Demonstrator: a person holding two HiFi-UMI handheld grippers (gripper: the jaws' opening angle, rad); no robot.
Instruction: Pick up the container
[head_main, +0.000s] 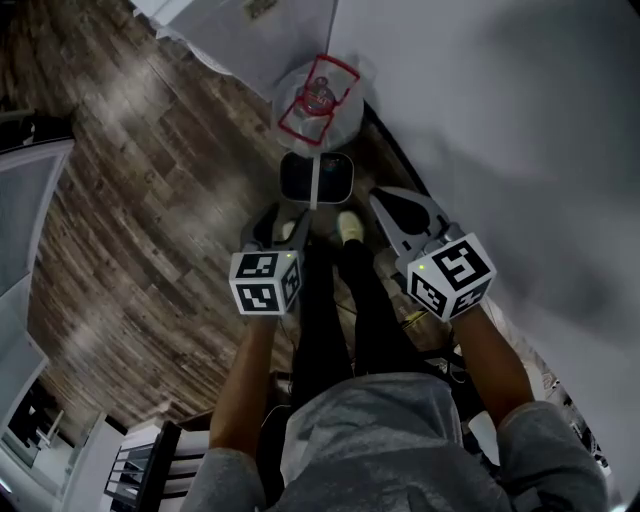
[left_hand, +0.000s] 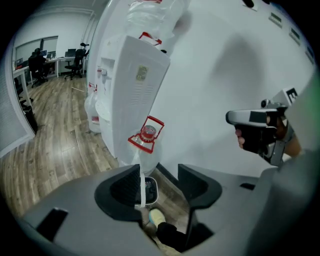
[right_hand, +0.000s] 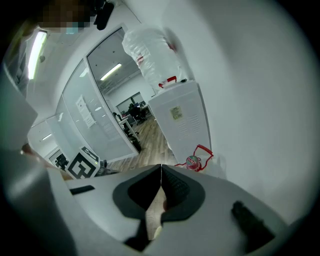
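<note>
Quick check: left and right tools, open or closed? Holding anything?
Left tool: open, nothing gripped.
Right tool: closed, jaws together, empty.

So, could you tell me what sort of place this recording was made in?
Most likely an office: a white water dispenser stands by the wall with a water jug on the wood-look floor beside it, and desks with office chairs and glass partitions show further back.

Wood-plank floor (head_main: 120, 200), white wall (head_main: 520, 120)
</note>
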